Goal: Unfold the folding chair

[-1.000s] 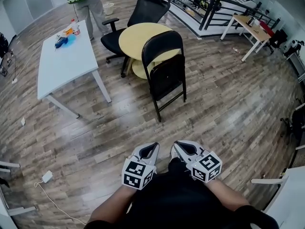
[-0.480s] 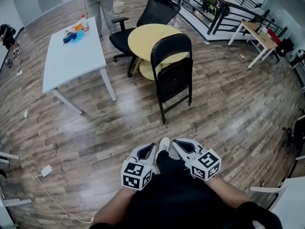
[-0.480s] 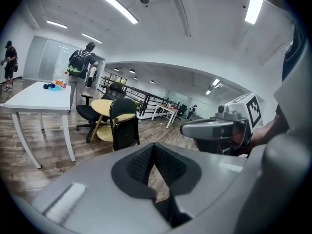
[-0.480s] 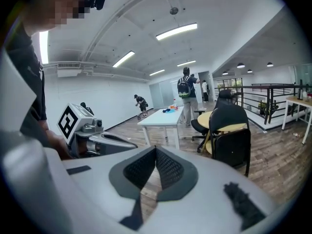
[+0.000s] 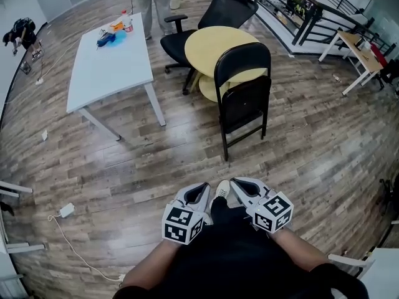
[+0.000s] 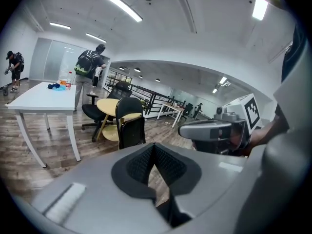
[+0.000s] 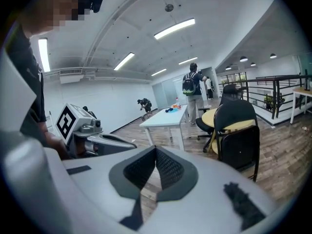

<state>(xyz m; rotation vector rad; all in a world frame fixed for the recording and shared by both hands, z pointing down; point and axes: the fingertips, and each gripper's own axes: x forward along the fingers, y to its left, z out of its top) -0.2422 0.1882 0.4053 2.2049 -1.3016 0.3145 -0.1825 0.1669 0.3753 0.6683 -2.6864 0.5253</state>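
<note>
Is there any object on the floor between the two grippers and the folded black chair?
Nothing visible does. Only wooden floor lies between the left gripper, the right gripper and the folding chair. The round yellow table stands just behind the chair, not in front.

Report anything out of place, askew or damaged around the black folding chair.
Nothing looks damaged or spilled. The black metal folding chair stands upright, seat folded up, close in front of the round yellow table. Only oddity: a corded white plug block lies loose on the wooden floor at the left.
</note>
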